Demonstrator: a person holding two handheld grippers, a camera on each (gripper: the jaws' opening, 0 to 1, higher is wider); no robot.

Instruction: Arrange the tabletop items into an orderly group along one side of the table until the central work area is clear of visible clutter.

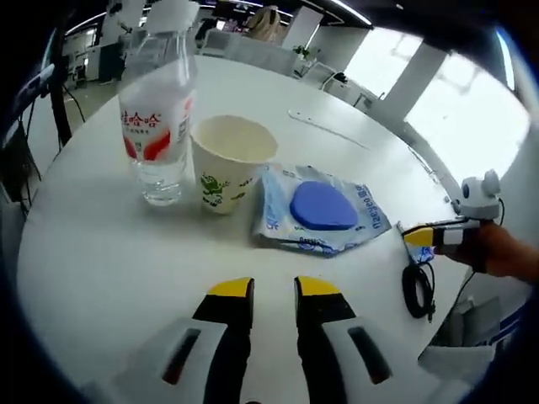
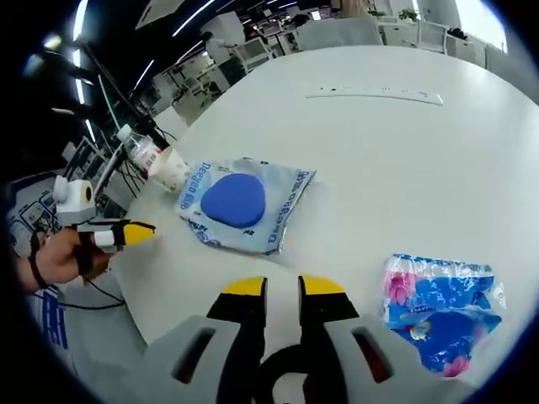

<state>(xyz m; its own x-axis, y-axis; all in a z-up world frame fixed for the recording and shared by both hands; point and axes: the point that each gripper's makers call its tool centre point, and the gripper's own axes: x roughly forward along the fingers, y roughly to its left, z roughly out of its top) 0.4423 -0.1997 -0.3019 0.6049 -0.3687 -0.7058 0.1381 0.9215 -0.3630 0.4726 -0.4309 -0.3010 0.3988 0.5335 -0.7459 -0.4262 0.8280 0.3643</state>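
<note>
A clear water bottle (image 1: 160, 109) with a red-and-white label stands upright on the round white table (image 1: 109, 261). Touching its right side is an empty paper cup (image 1: 229, 164). Right of the cup lies a flat blue pouch (image 1: 324, 210) with a blue disc inside. My left gripper (image 1: 274, 290) hovers just short of the pouch, jaws nearly together with nothing between them. In the right gripper view, the bottle (image 2: 139, 150), cup (image 2: 171, 168) and pouch (image 2: 244, 202) lie ahead to the left. A colourful tissue packet (image 2: 442, 307) lies right of my right gripper (image 2: 284, 288), whose jaws are also close together and empty.
A long white strip (image 1: 328, 128) (image 2: 375, 94) lies far across the table. A black cable (image 1: 417, 290) hangs at the table's edge near the person's hand (image 1: 505, 251). Office desks and chairs stand beyond the table.
</note>
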